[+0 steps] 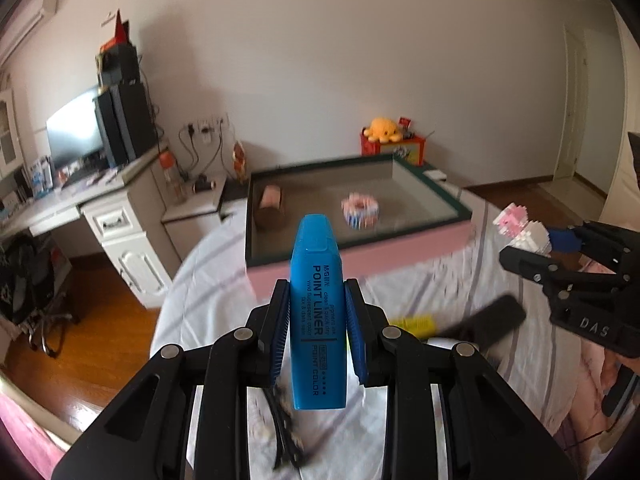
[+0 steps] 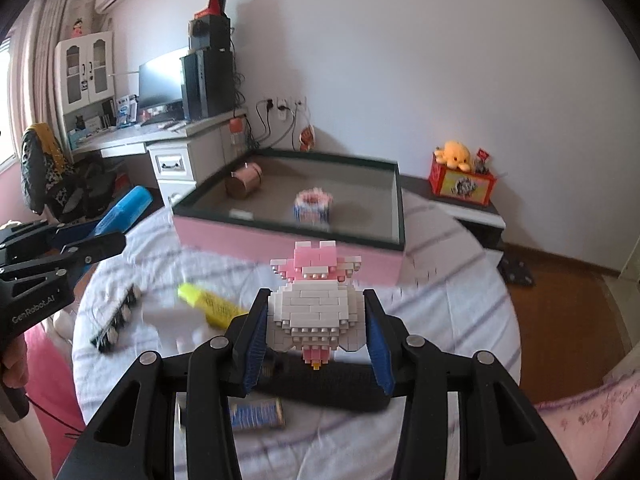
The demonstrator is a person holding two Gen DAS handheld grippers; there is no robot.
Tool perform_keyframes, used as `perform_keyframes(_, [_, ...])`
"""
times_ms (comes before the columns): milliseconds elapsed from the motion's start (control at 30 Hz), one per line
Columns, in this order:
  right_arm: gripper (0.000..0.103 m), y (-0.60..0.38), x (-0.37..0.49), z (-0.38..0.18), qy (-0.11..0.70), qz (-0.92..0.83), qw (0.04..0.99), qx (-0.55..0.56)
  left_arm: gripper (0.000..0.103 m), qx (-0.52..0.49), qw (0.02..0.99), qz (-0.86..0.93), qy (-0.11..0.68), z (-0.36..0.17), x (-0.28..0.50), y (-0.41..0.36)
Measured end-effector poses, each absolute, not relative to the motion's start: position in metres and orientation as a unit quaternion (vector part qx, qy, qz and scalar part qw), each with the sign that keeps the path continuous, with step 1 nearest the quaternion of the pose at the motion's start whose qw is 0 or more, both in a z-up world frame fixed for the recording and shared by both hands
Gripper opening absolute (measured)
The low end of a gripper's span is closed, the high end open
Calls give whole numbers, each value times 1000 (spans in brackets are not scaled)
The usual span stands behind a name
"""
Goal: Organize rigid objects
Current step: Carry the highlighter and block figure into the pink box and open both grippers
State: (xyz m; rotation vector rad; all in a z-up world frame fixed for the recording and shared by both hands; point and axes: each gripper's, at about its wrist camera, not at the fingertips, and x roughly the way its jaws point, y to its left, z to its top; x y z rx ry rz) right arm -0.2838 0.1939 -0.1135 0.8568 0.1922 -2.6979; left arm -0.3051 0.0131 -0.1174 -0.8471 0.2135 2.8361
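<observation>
Left wrist view: the blue highlighter [image 1: 318, 312] stands clamped between the pads of the left tongs [image 1: 318, 334], gripped across its flat barrel near the middle, cap end pointing toward the tray [image 1: 360, 256]. It looks light, stiff and smooth-sided; a hold on the broad flat faces, as here, should keep it from twisting.

In the right wrist view, the right tongs [image 2: 316, 336] are closed on a pink-and-white brick figure [image 2: 316, 304], pads against its white body on both sides. It is probably light but brittle, so too hard a squeeze could pop bricks off; the solid torso seems the safest place to hold.

Both things are held above a round table covered by a white striped cloth [image 2: 440, 320]. Ahead lies the shallow pink-sided tray with a dark rim, already holding a brown cylinder [image 2: 242, 184] and a ring-shaped brick piece [image 2: 314, 204]. On the cloth lie a yellow highlighter [image 2: 212, 306], a dark comb-like strip [image 2: 116, 320] and a black case [image 2: 328, 388].

Beyond are a white desk [image 1: 112, 208] with a monitor, wooden floor and a yellow plush toy [image 1: 384, 128] on a red box.
</observation>
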Motion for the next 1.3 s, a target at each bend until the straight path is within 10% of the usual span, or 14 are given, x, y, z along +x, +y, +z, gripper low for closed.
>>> perform_keyframes(533, [45, 171, -411, -75, 97, -929, 185, 305, 27, -299, 128, 943, 76, -77, -444, 34])
perform_keyframes(1300, [46, 160, -577, -171, 142, -854, 144, 480, 27, -447, 104, 882, 108, -175, -603, 68])
